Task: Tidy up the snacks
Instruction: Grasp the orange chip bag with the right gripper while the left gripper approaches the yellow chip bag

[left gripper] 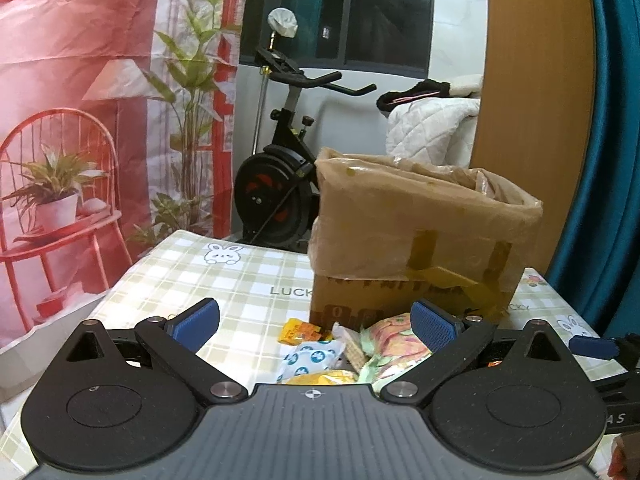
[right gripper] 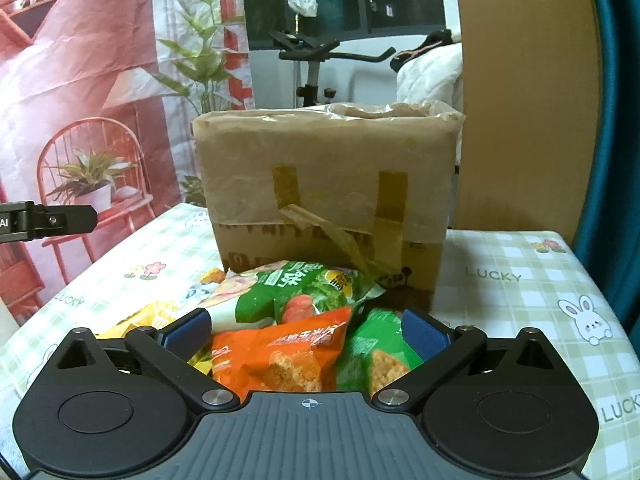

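Orange packet (right gripper: 280, 354) dead ahead between spread right fingers (right gripper: 306, 330), long axis crosswise; left fingers (left gripper: 316, 326) spread, empty, farther.

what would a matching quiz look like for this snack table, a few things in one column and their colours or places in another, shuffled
Things:
1. tall cardboard box lined with a plastic bag
2. crinkly snack packet nearest the right tongs
3. small pouch with blue round prints
4. stationary exercise bike

Colours or places:
A. white
B. on the floor beyond the table
C. orange
D. standing on the checked tablecloth behind the snack pile

Pairs: 1-D, 2-C, 3-A, 4-B
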`<move>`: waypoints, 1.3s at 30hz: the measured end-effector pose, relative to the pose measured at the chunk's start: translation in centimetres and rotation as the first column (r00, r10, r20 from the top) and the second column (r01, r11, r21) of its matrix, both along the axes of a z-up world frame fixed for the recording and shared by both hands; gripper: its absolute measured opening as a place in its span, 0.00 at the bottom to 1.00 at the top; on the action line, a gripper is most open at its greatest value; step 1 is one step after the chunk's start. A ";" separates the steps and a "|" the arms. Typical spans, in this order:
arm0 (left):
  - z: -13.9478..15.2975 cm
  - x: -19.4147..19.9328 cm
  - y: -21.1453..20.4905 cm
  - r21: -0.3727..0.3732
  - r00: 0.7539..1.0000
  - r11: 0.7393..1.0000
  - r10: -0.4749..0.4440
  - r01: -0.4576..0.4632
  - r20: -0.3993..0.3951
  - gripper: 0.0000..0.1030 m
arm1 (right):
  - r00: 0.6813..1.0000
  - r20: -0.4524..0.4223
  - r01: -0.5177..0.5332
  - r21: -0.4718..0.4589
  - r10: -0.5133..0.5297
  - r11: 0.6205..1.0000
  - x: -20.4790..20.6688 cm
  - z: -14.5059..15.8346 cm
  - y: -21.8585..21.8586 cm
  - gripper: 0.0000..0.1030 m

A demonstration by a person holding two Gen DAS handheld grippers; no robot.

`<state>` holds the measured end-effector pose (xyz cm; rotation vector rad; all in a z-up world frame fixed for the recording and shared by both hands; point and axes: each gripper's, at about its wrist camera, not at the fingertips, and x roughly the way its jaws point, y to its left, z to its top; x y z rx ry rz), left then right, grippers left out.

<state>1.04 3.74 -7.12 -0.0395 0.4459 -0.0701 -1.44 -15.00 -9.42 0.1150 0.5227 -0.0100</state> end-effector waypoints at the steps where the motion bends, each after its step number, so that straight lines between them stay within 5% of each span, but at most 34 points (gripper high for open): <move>1: -0.1 0.0 0.1 0.001 1.000 1.000 0.004 -0.004 -0.004 0.99 | 1.000 0.003 -0.002 -0.005 0.002 1.000 -0.1 0.0 -0.1 0.98; 14: -1.1 -0.1 0.0 0.026 0.999 1.000 -0.017 0.017 -0.032 0.99 | 0.998 -0.016 -0.066 -0.029 0.066 0.997 -0.8 -1.4 0.8 0.93; 30: -2.6 0.1 0.0 0.027 0.996 0.999 -0.043 0.045 -0.084 0.94 | 0.983 -0.152 -0.111 -0.021 0.107 0.994 0.9 -4.5 2.3 0.85; 39: -2.7 0.4 0.5 0.007 0.993 0.999 -0.043 0.044 -0.108 0.92 | 0.978 -0.185 -0.096 0.015 0.097 0.995 1.5 -5.2 1.8 0.62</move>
